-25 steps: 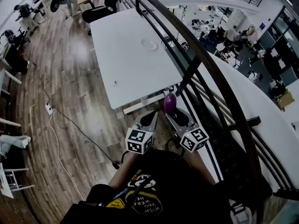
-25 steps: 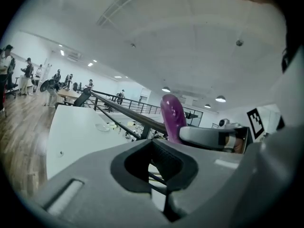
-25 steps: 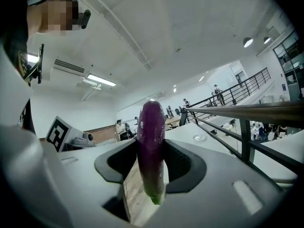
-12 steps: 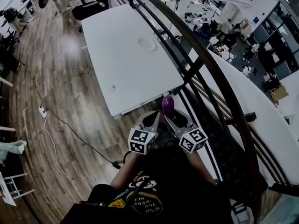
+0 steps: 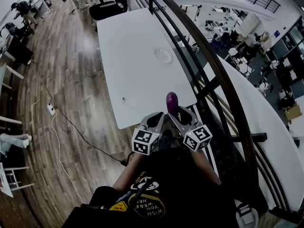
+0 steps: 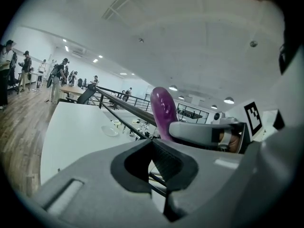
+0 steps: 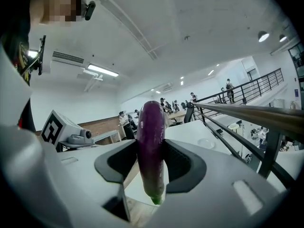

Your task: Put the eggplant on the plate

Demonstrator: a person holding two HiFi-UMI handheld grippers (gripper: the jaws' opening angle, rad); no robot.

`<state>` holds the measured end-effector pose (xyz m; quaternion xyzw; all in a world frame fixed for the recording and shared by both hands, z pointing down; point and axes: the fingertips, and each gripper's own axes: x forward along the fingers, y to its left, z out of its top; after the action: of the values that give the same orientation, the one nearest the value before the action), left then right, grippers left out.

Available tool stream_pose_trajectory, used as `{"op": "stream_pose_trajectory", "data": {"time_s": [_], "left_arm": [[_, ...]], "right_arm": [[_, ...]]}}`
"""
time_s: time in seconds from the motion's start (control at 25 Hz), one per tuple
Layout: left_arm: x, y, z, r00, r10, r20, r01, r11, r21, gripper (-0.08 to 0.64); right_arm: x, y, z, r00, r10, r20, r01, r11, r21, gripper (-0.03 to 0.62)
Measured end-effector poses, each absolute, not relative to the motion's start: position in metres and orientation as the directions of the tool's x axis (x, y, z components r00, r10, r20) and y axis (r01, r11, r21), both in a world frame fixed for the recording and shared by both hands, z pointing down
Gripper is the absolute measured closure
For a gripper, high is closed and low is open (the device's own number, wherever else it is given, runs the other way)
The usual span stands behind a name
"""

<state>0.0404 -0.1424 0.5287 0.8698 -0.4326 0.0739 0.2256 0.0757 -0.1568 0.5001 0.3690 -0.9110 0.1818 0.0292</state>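
Note:
The purple eggplant [image 5: 172,101] stands upright between the jaws of my right gripper [image 5: 176,113], which is shut on its lower half; its tip sticks out above the fingers. In the right gripper view the eggplant [image 7: 151,146] fills the gap of the gripper [image 7: 151,152]. My left gripper [image 5: 154,120] is beside it, shut and holding nothing, its pads meeting at the tips [image 6: 152,144]. The eggplant [image 6: 163,113] shows to its right. A small clear plate [image 5: 163,56] lies far up the white table [image 5: 133,80], well ahead of both grippers.
A black metal railing [image 5: 213,70] runs along the table's right side, close to my right gripper. Wooden floor [image 5: 71,103] with a cable lies to the left. Office chairs [image 5: 111,6] stand at the table's far end. A small dark spot [image 5: 123,99] sits on the table.
Both grippers and the eggplant have moved forward together, from over the floor short of the table to its near edge. The grip on the eggplant is unchanged.

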Motion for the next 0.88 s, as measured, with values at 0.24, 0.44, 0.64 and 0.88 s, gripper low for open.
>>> {"op": "stream_pose_trajectory", "data": {"time_s": [0.24, 0.44, 0.64, 0.88], "left_arm": [[0.05, -0.181, 0.527, 0.589, -0.728, 0.351, -0.806, -0.492, 0.331, 0.555], [0.053, -0.202, 0.53, 0.567, -0.744, 0.354, -0.818, -0.46, 0.345, 0.555], [0.055, -0.207, 0.537, 0.555, -0.725, 0.407, -0.831, -0.457, 0.318, 0.555], [0.05, -0.222, 0.55, 0.579, -0.688, 0.438, -0.815, -0.464, 0.348, 0.555]], "right_arm": [[0.085, -0.189, 0.498, -0.753, -0.633, 0.183, -0.653, 0.681, -0.332, 0.408], [0.094, -0.205, 0.51, -0.762, -0.616, 0.202, -0.644, 0.683, -0.345, 0.408], [0.1, -0.223, 0.52, -0.775, -0.592, 0.22, -0.629, 0.69, -0.358, 0.408], [0.096, -0.242, 0.524, -0.755, -0.613, 0.233, -0.652, 0.661, -0.373, 0.408]]}}
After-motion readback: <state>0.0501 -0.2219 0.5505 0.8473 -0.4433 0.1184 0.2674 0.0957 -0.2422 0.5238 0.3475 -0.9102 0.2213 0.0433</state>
